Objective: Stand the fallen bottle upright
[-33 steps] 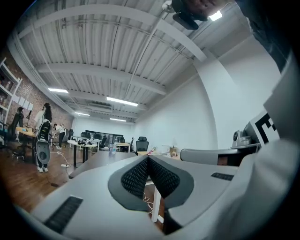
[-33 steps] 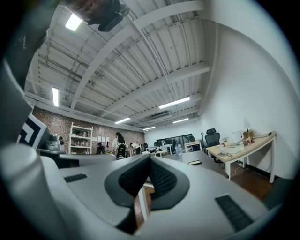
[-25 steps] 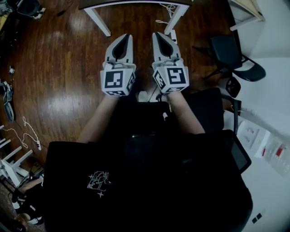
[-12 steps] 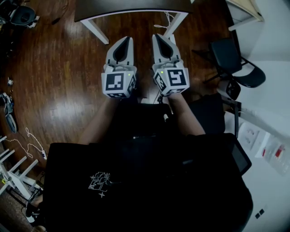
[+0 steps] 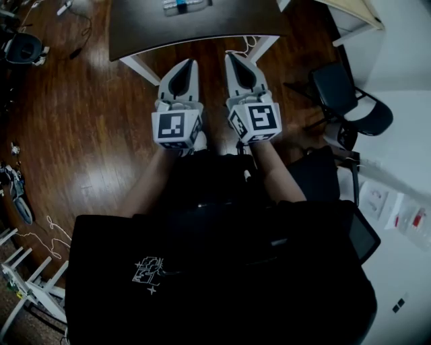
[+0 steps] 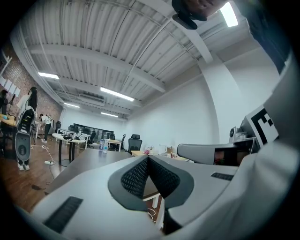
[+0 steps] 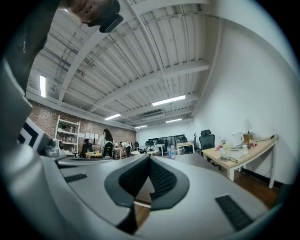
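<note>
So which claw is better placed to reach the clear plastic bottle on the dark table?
Probably left: the clear plastic bottle sits nearly straight beyond the left claw; the right claw is further aside.

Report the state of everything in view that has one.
Left grey two-jaw gripper, shut, empty.
Right grey two-jaw gripper, shut, empty.
Clear blue-labelled bottle, on dark table; lying or upright unclear.
Black office chair, upright, unoccupied.
</note>
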